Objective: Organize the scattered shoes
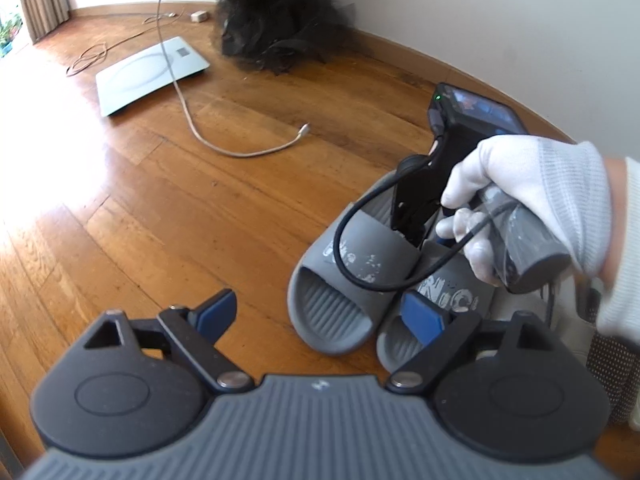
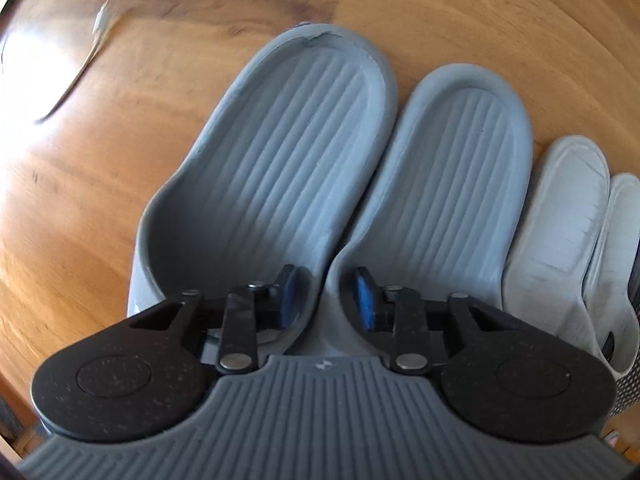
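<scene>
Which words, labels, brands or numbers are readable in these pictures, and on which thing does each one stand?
Near grey slipper, white print on its strap: partly hidden, seems to read "NC"; not sure.
Far grey slipper, white print on its strap: worn off, not readable.
Bathroom scale, small dark display: no digits readable.
Device screen above the gloved hand: too blurred to read.
Right wrist view: no text.

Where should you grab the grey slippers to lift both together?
Pinch the two inner walls where the grey slippers touch, beside the straps, coming straight down. Lying side by side, those walls make one thin ridge; the right tool is closed there.
</scene>
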{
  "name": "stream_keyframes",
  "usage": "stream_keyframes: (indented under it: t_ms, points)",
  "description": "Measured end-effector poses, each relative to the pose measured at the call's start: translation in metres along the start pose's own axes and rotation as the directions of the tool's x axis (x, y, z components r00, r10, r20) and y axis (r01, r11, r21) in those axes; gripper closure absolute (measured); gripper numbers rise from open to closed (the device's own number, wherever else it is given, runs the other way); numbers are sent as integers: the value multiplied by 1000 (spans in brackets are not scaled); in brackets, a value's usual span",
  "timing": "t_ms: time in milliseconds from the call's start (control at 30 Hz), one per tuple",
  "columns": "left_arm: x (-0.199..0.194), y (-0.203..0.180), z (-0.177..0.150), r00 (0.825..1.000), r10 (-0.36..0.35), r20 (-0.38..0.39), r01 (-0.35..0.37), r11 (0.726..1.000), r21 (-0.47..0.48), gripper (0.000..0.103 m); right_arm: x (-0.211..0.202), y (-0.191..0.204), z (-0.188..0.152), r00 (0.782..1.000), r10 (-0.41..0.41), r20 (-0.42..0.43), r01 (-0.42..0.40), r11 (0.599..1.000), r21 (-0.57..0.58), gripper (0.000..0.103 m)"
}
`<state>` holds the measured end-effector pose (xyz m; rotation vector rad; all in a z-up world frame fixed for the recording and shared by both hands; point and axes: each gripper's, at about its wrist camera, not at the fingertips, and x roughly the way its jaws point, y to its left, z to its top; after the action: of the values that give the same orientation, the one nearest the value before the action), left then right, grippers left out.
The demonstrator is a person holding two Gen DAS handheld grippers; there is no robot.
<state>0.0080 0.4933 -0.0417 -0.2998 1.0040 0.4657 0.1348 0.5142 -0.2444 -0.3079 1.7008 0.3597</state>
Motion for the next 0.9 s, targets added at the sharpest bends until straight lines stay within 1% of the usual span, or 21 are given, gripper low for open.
stream_keyframes:
  t_ms: [67,200,333,500,633,767,900]
  points:
    - [0,1,2,1000,-6,5,6,1000,-3,14,-4,0,-8,1000,10,14,-10,1000,0,85]
    - [1,-3,6,1000,-26,14,26,1000,-3,14,-23,-14,-22,995,95,25,-96,995,26,89]
    - [5,-14,8,998,-64,14,64,998,13,14,-51,-37,-18,988,136,73,-141,988,63,90]
    - [9,-29,2,995,-96,4,95,993,76,14,-89,-83,7,976,162,143,-181,975,130,90]
    - [16,-36,4,993,-114,-6,114,989,89,14,-104,-111,28,971,148,189,-178,972,151,91]
    - [19,-41,6,991,-135,4,134,984,115,14,-110,-140,54,966,139,219,-179,968,176,91]
    - [20,-51,15,984,-171,47,162,976,148,14,-110,-167,73,962,138,235,-189,959,212,91]
